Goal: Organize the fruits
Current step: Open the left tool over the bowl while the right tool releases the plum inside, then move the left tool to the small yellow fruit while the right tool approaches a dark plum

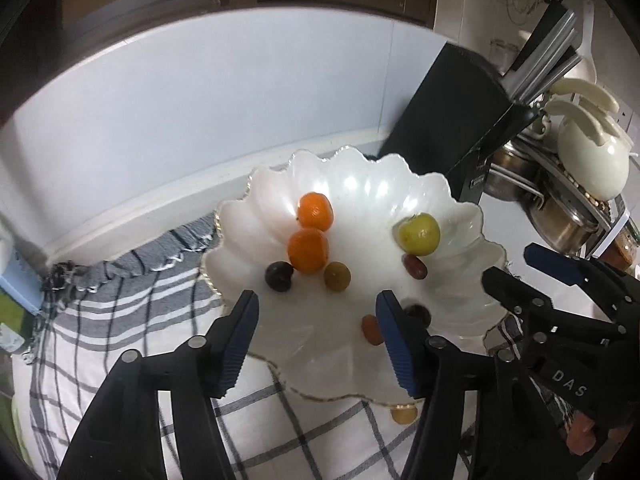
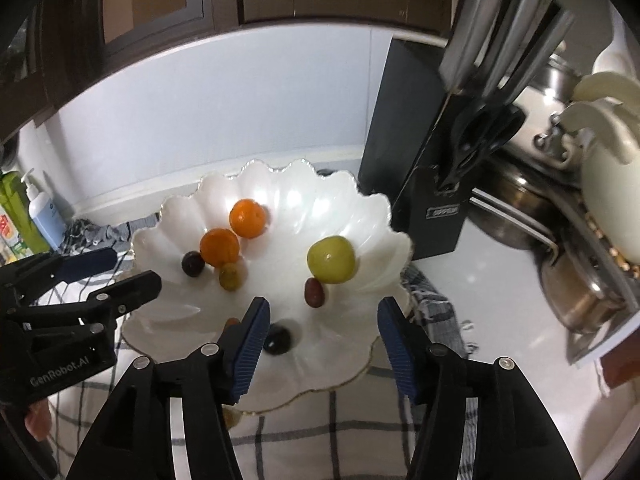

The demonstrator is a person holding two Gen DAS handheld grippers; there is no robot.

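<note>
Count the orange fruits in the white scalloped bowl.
2. One round orange fruit lies toward the bowl's back; the other orange fruit touches it, just nearer. More could hide behind the gripper fingers.

A pearly white scalloped bowl (image 1: 460, 216) is edged in gold. Two orange fruits (image 1: 309, 249), a yellow-green one (image 1: 419, 234) and dark purple ones (image 1: 279, 276) are seen. The cloth (image 1: 120, 320) is checked grey and white.

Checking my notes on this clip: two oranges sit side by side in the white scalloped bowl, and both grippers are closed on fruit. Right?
Not quite. The two oranges do sit together in the bowl, but the left gripper and right gripper are both open and empty, as each wrist view shows.
</note>
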